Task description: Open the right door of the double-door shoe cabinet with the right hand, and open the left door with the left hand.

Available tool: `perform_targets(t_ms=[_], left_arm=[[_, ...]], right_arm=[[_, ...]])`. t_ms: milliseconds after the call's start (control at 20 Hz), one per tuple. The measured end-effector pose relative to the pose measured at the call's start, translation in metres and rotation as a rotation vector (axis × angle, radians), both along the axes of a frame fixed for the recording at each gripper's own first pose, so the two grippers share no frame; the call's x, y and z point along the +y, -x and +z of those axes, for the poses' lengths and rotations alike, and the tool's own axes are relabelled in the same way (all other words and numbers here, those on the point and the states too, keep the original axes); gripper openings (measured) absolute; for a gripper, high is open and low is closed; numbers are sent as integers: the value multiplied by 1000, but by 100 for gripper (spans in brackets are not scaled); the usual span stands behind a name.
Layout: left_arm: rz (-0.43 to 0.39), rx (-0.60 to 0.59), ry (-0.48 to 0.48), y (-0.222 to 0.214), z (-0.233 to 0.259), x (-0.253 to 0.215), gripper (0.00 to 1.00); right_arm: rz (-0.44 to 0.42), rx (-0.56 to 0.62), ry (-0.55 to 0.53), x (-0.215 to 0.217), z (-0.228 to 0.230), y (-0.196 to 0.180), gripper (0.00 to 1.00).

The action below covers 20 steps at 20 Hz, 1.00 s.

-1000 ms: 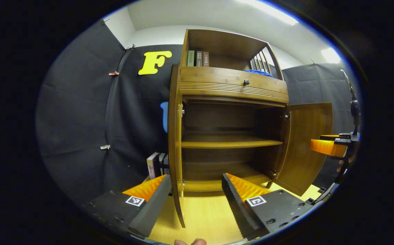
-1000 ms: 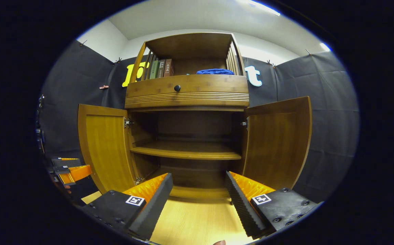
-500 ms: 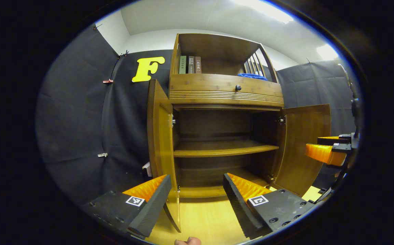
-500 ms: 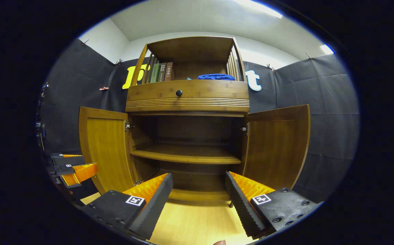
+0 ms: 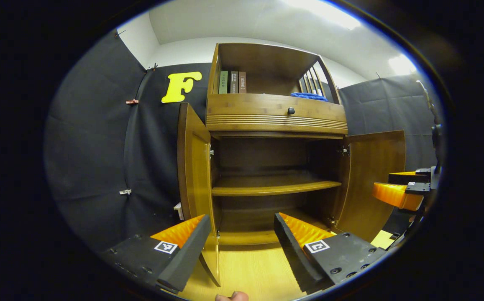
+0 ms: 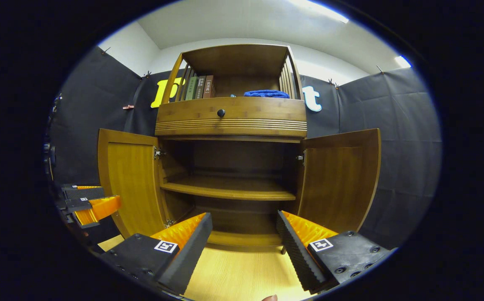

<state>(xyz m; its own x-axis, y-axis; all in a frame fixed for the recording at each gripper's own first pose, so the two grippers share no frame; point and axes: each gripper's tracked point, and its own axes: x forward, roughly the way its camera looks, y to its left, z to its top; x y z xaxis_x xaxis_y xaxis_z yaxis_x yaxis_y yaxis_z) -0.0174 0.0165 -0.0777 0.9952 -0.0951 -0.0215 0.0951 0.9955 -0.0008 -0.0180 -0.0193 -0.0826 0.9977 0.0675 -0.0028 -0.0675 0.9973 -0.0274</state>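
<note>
The wooden shoe cabinet [image 5: 275,117] [image 6: 231,121] stands ahead with both lower doors swung out. Its left door [image 5: 193,175] [image 6: 131,179] and right door [image 5: 373,179] [image 6: 340,179] stand wide, baring an inner shelf [image 6: 229,190] with nothing on it. My left gripper [image 5: 237,246] is open, held back from the left door's edge with nothing between its fingers; it also appears at the left of the right gripper view [image 6: 89,205]. My right gripper [image 6: 244,246] is open and free in front of the cabinet's middle, and shows at the right edge of the left gripper view [image 5: 400,190].
A drawer with a dark knob [image 6: 221,113] sits above the doors. Books [image 6: 200,87] and a blue cloth [image 6: 266,93] lie on the top shelf. Light wooden floor [image 6: 242,276] spreads before the cabinet. Black cloth walls close in on both sides.
The left gripper view has swung so the left door, once edge-on right ahead, now shows its inner face further left. The right gripper has barely moved; both doors stay swung out.
</note>
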Motion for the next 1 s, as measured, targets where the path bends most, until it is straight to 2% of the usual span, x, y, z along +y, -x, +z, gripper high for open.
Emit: perform_targets(t_ms=[200, 300, 400, 600, 700, 750, 1000], left_arm=[[0, 8, -4, 1, -3, 0, 95], [-4, 5, -4, 1, -1, -2, 95], [-2, 3, -7, 2, 1, -3, 95], [-9, -8, -6, 3, 6, -14, 95], [-12, -3, -2, 2, 4, -21, 95], [-12, -2, -2, 1, 3, -24, 95], [-8, -12, -48, -4, 1, -34, 96]], right_arm=[[-2, -3, 1, 1, 0, 2, 98], [-7, -3, 3, -1, -1, 2, 96], [-30, -28, 1, -7, 4, 2, 98], [-58, -76, -15, -18, 16, 0, 95], [-61, -80, -13, -23, 18, -4, 98], [-60, -81, -12, -24, 19, -5, 96], [-75, -25, 25, -37, 0, -15, 98]])
